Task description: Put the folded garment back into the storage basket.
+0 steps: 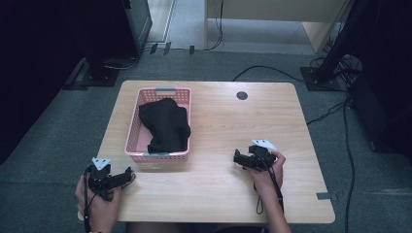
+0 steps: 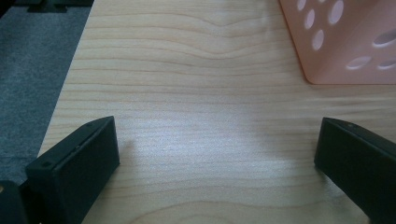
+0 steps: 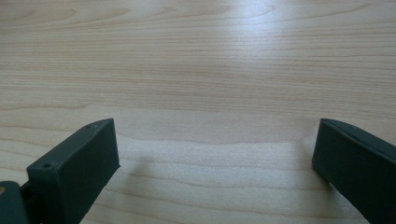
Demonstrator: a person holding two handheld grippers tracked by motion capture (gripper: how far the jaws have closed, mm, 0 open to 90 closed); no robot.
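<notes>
A pink plastic basket (image 1: 133, 130) stands on the left half of the wooden table (image 1: 218, 121), with a black garment (image 1: 164, 124) bundled inside it. My left gripper (image 1: 129, 175) rests at the table's front left corner, just below the basket, open with nothing between its jaws. In the left gripper view the left gripper (image 2: 217, 149) faces bare wood, and the basket's perforated wall (image 2: 345, 42) is at the upper right. My right gripper (image 1: 236, 158) lies on the right half of the table, pointing left, open and empty. The right gripper (image 3: 215, 147) looks along bare wood.
A round grey cable grommet (image 1: 242, 95) sits near the table's far edge. Cables (image 1: 272, 70) trail over the grey carpet beyond the table, between a dark stand base (image 1: 99, 73) at the left and another base (image 1: 318, 77) at the right.
</notes>
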